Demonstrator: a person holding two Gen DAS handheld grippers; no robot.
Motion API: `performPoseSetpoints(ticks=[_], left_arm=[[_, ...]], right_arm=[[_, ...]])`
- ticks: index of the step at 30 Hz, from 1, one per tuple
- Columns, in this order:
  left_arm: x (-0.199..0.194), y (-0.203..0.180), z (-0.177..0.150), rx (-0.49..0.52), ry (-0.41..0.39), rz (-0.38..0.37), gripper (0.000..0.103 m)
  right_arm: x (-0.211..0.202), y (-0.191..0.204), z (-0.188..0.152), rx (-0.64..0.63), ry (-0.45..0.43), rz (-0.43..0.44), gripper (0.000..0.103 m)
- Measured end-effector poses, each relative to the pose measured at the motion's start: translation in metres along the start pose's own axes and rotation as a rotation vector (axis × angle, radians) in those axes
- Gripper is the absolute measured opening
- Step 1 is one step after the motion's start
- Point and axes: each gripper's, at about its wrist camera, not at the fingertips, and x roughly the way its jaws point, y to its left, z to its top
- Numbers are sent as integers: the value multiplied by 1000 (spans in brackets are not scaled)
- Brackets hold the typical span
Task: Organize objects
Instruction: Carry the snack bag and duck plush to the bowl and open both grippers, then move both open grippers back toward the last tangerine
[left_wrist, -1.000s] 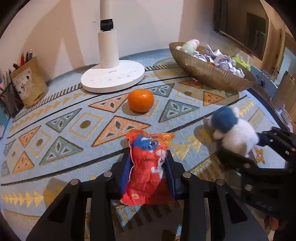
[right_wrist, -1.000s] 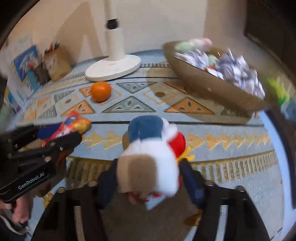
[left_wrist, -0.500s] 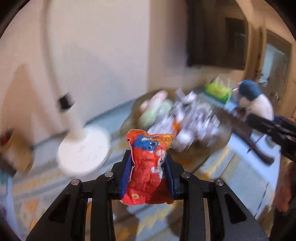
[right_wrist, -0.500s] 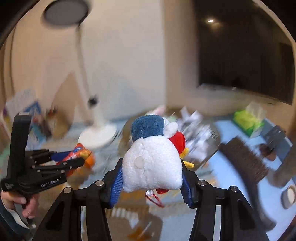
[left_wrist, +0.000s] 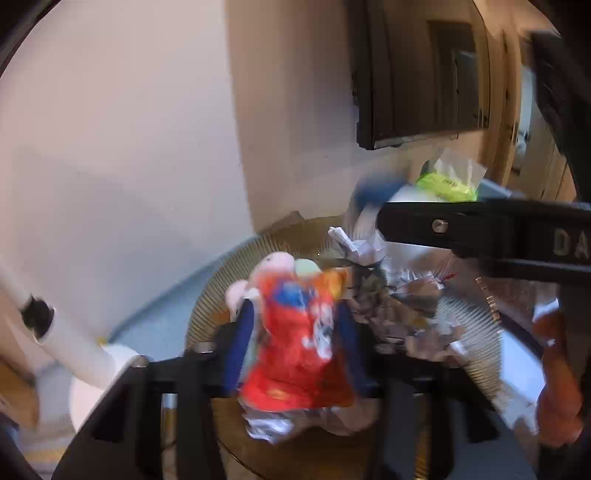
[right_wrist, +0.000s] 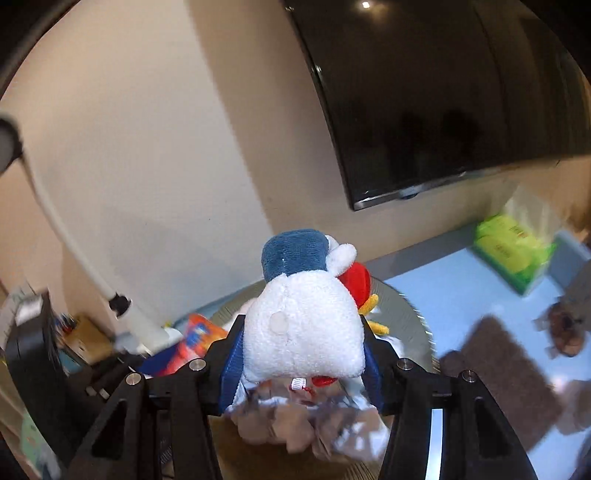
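Now both claws opening: red packet (left_wrist: 295, 350), plush (right_wrist: 303, 332) over bowl (left_wrist: 476, 314)

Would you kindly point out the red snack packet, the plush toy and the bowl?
red snack packet (left_wrist: 299, 343), left wrist view, printed front.
plush toy (right_wrist: 303, 328), right wrist view, white body.
bowl (left_wrist: 236, 277), left wrist view, ribbed inner wall.

This is a lived-in room of a home, most likely a living room. The clearest sign is the large black flat screen (right_wrist: 443, 92) mounted on a plain cream wall (right_wrist: 147, 147). Below the screen lies a light blue tabletop (right_wrist: 443, 273) carrying a lime-green tissue pack (right_wrist: 511, 245). Left of the screen a white desk lamp stem (right_wrist: 74, 251) rises beside a brown cardboard pen holder (right_wrist: 86, 334). Below the screen sits a ribbed golden bowl (left_wrist: 236, 280) heaped with crumpled paper (left_wrist: 417, 295).
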Motion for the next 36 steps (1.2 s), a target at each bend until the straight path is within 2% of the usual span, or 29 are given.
performPoseSetpoints(ticks=[1,2,3,9,14,16,19,21,23,26,28,30,33,36], left_arm=[[-1,0,-1,11,-3,30,62],[-3,2,-1,11,-8,30,68],[-8,5,-3,6,-17,8,68],[-59,41,-15,-89,-57,-53,69],[-134,88,-23,-157,-141,13,69],[-175,109,-22,-187,-191,63,69],[-224,131,-23,-205,-229,122,86],[-252,140,-34,-204,-258,141,97],[-265,145,-53,-203,-255,140,98],[-256,149,-89,-203,-202,127,98],[-250,157,-119,-224,-145,152,98],[-221,169,-153,-291,-55,145,98],[-179,186,-198,-405,71,163,97],[-163,204,-229,-508,61,150,97]], right_arm=[[8,-1,3,2,15,-15,71],[12,-2,5,-2,23,-41,77],[13,-2,6,-10,22,-50,81],[-16,-11,0,20,-8,-31,81],[-57,2,-20,18,-3,48,81],[-79,17,-25,-15,-33,81,86],[-104,42,-29,-45,-74,144,100],[-119,66,-36,-70,-84,216,101],[-126,91,-47,-107,-71,267,102],[-119,125,-74,-157,-20,272,103],[-106,141,-97,-181,4,230,103],[-86,155,-126,-224,19,148,103],[-48,159,-161,-242,88,97,103],[-13,151,-185,-236,161,58,103]])
